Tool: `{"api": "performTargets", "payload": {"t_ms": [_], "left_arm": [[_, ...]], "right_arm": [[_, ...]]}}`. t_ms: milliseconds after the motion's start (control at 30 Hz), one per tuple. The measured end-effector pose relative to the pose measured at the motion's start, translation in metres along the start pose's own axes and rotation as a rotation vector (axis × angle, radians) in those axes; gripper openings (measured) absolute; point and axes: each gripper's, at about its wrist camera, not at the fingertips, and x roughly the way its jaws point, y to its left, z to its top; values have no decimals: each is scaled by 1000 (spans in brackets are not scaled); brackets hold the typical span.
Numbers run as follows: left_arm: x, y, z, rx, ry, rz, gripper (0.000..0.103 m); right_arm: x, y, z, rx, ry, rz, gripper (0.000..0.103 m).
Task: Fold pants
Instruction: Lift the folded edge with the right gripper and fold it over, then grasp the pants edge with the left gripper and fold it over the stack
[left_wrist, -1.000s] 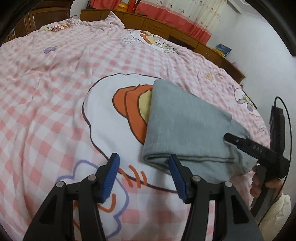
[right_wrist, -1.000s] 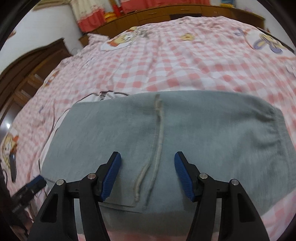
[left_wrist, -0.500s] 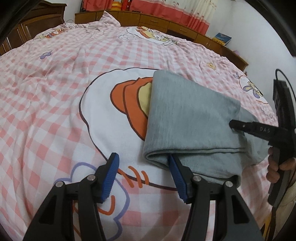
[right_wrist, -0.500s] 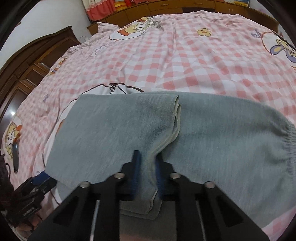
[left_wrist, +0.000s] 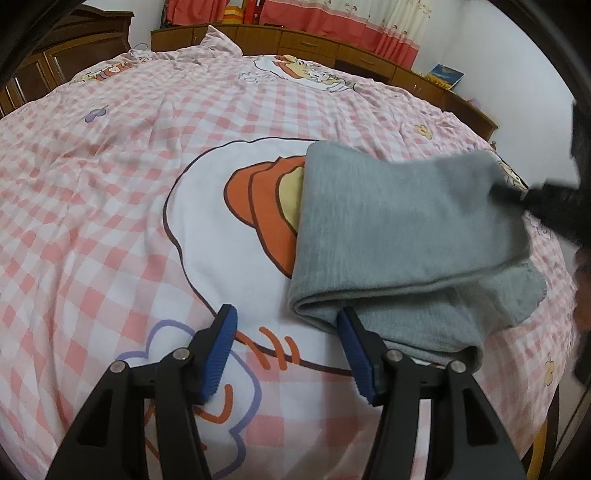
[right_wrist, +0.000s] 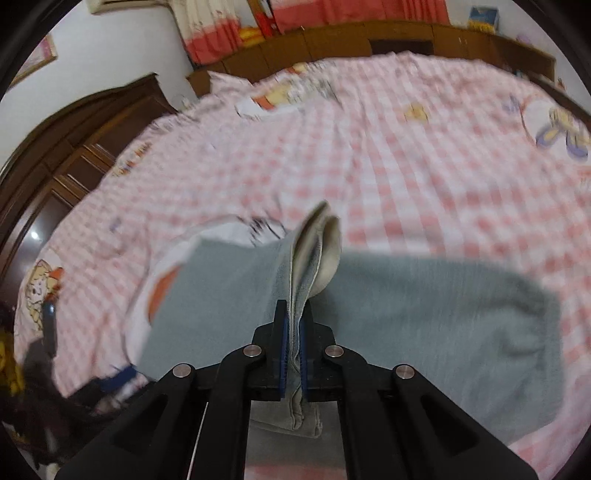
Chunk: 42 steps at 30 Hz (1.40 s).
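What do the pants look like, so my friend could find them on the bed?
Look at the big bed with the pink-and-white checked sheet. On its cartoon picture with the orange shape lie the pants, folded in layers. They are the only plain grey thing there, and the right gripper pinches up one edge.

Pants (left_wrist: 399, 236) lie folded on the bed (left_wrist: 110, 192), right of centre in left-wrist view, near the bed's front edge. Left hand-held gripper (left_wrist: 286, 332) sits just in front of the fold w/ its right finger touching the pants' front edge, left finger over bare sheet. Right hand-held gripper (right_wrist: 291, 354) at the pants' right side, top layer's edge betw. its fingers, raised off the layer below. Cabinets (left_wrist: 332, 40) run behind the bed; wardrobe (right_wrist: 55, 177) to its left.
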Motion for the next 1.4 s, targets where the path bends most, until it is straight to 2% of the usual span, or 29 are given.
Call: {"api": "performTargets", "payload": {"t_ms": [100,333,467,567,667,767,967,1033,1133,1200,1233,1267,1333,1400], "left_arm": [[-5,0,0,-1,3,-8,60],[-13,0,0,-8,-5,-21,62],[-19,-9,-3,11,1,-34,62],[-23,-16,-4,29,0,-38,62],[-27,-19,-3,32,-6,-39,62],[-25,-20,3,22,-3,-48,62],[-19,-27,17,11,3,-81,62],[-14,-33,24,-3,12,-113,62],[-5,-42,32,-31,26,-174,62],[0,-47,36,-35,30,-192,62],[4,-50,38,-36,36,-206,62],[7,-53,40,-38,41,-216,62],[15,-56,42,-44,63,-248,62],[25,-59,44,-55,91,-283,62]], "right_arm": [[-29,17,20,-49,-46,2,5],[-89,32,43,-124,-126,-42,5],[-115,19,51,-122,-146,-97,5],[-125,-9,50,-82,-146,-159,5],[-119,-47,41,-6,-115,-178,5],[-94,-81,25,40,-60,-218,5],[-49,-129,-7,126,35,-275,5],[-36,-139,-16,137,64,-295,6],[-20,-153,-26,156,100,-382,14],[-18,-161,-31,177,107,-411,22],[-21,-163,-33,185,102,-412,26],[-26,-166,-35,197,92,-418,33],[-44,-166,-39,217,56,-428,36],[-61,-167,-45,237,17,-390,46]]}}
